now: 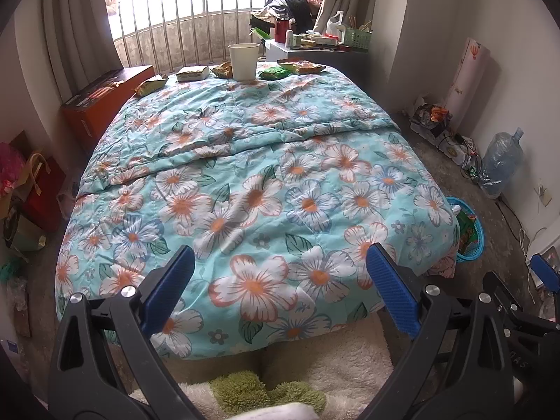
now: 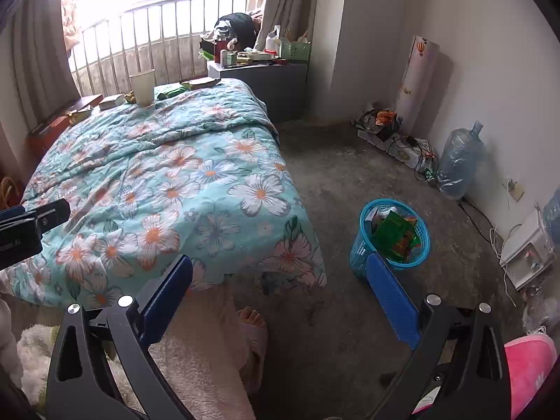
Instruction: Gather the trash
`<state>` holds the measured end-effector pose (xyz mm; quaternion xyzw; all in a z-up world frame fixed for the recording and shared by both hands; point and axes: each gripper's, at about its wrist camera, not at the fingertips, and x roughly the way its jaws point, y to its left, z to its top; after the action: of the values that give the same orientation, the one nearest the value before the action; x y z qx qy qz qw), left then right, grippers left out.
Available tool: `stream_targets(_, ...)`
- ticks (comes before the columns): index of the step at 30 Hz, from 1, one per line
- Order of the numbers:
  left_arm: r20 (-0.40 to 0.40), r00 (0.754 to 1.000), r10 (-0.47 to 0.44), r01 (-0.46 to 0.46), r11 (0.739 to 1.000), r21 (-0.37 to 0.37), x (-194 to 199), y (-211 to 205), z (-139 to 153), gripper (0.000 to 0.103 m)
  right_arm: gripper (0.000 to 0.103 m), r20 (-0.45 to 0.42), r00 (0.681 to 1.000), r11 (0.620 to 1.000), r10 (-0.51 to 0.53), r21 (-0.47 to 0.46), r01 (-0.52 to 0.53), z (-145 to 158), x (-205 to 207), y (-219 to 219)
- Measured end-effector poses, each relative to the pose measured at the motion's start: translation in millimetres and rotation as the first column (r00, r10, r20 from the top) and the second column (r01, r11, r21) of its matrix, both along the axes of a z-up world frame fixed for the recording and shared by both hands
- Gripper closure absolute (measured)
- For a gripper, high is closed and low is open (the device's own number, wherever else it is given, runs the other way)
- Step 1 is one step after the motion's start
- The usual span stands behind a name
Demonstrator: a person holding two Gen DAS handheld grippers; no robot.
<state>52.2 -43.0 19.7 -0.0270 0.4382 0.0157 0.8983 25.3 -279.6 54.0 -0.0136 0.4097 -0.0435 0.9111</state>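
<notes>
While both claws hang over the foot of the bed, the trash waits in a row along its far edge, well out of reach, so the person will probably have to move up the side of the bed before anything can be picked up. At the far left corner lies a yellow-green snack wrapper, then a flat snack box and a crumpled gold wrapper just beside a tall paper cup. The cup stands upright, mouth up; its contents cannot be seen. Right of it sit a green wrapper and an orange-and-green packet near the far right corner.

The left claw is released, jaws spread wide with nothing between them, pointing up the quilt toward the row. The right claw is likewise released and empty, aimed more at the floor off the bed's right side. Its view takes in the blue mesh basket standing on the bare floor near the foot's right corner. The basket already holds green and orange wrappers heaped to the rim, which suggests it serves as the bin and that the task is partly done. Its place beside the bed keeps each carry short.
</notes>
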Motion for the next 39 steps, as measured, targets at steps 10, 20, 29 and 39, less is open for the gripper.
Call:
stream_targets(10, -0.003, 1.000, -0.004, 0.004, 1.000, 0.005, -0.8, -1.8, -0.9, 0.009, 0.006, -0.003, 1.000, 1.000, -0.001, -0.001, 0.001, -0.6, 0.6, -0.5)
stream_targets(20, -0.005, 1.000, -0.004, 0.004, 1.000, 0.006, -1.0, -2.9, -1.5, 0.009, 0.006, -0.004, 1.000, 1.000, -0.004, -0.001, 0.004, -1.6, 0.5, -1.3)
stream_targets(29, -0.004, 1.000, -0.003, 0.003, 1.000, 0.007, -0.9, -3.8, -1.7, 0.009, 0.006, -0.004, 1.000, 1.000, -0.004, -0.001, 0.004, -1.9, 0.4, -1.4)
stream_targets(39, -0.010, 1.000, -0.007, 0.007, 1.000, 0.009, -1.2, -3.8, -5.1, 0.009, 0.006, -0.005, 1.000, 1.000, -0.004, -0.001, 0.004, -2.0, 0.3, -1.8)
